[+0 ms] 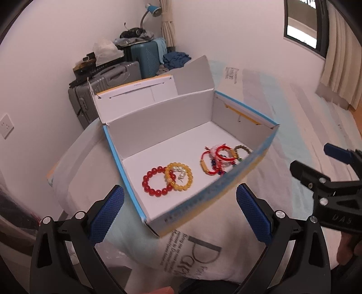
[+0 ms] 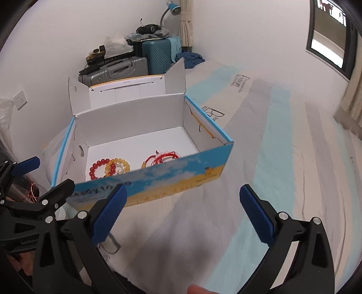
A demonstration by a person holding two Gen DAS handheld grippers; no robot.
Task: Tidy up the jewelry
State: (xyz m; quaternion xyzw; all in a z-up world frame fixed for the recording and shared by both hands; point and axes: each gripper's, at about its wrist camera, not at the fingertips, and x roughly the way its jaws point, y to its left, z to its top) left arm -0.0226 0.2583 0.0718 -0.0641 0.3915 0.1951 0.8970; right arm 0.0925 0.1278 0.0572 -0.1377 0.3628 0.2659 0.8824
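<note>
An open cardboard box (image 1: 117, 158) with blue and yellow sides stands on the bed; it also shows in the right wrist view (image 2: 181, 171). Inside lie a red bead bracelet (image 1: 156, 182), a yellow bead bracelet (image 1: 179, 175) overlapping it, and a tangle of red string bracelets (image 1: 218, 159) with a brown bead bracelet (image 1: 242, 150). My left gripper (image 1: 179, 210) is open and empty just in front of the box's near corner. My right gripper (image 2: 181, 208) is open and empty in front of the box's long side. The right gripper also shows in the left wrist view (image 1: 321, 167).
The bed is covered with a white and pale blue sheet (image 2: 271, 158). Suitcases (image 1: 108, 79) piled with clothes and a blue lamp (image 1: 151, 9) stand against the wall behind the box. A window (image 2: 328, 36) is at the upper right.
</note>
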